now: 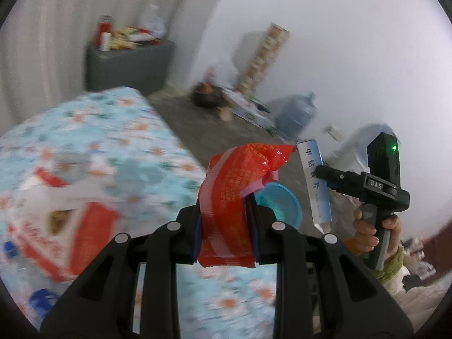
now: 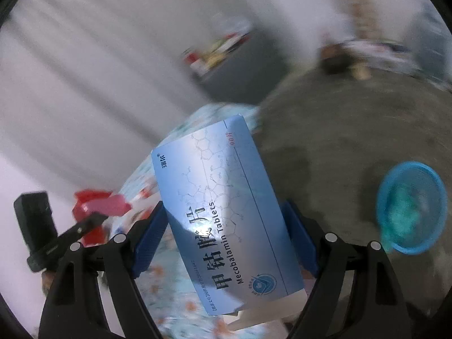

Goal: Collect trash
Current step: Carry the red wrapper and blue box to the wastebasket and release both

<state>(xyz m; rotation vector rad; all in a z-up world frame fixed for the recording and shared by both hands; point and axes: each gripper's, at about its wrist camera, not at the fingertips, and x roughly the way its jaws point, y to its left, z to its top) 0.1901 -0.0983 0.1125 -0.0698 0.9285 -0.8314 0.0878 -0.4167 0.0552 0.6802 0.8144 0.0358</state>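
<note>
My left gripper [image 1: 224,207] is shut on a crumpled red plastic wrapper [image 1: 234,169], which stands up between its blue pads. In the right wrist view my right gripper [image 2: 223,209] is shut on a flat blue medicine box [image 2: 214,169] labelled Mecobalamin Tablets, held by its long edges. The left wrist view shows that same box [image 1: 315,180] edge-on at the right, in the right gripper [image 1: 322,173], with a hand [image 1: 367,231] on the handle. A round blue basket [image 2: 412,206] sits on the grey floor, just beyond the red wrapper in the left wrist view [image 1: 282,203].
A bed with a floral cover [image 1: 99,147] fills the left, with a red-printed plastic bag [image 1: 56,226] on it. A grey cabinet [image 1: 127,65] with bottles stands at the back. A water jug [image 1: 296,113], stacked cartons [image 1: 262,56] and a dark pot [image 1: 207,96] line the wall.
</note>
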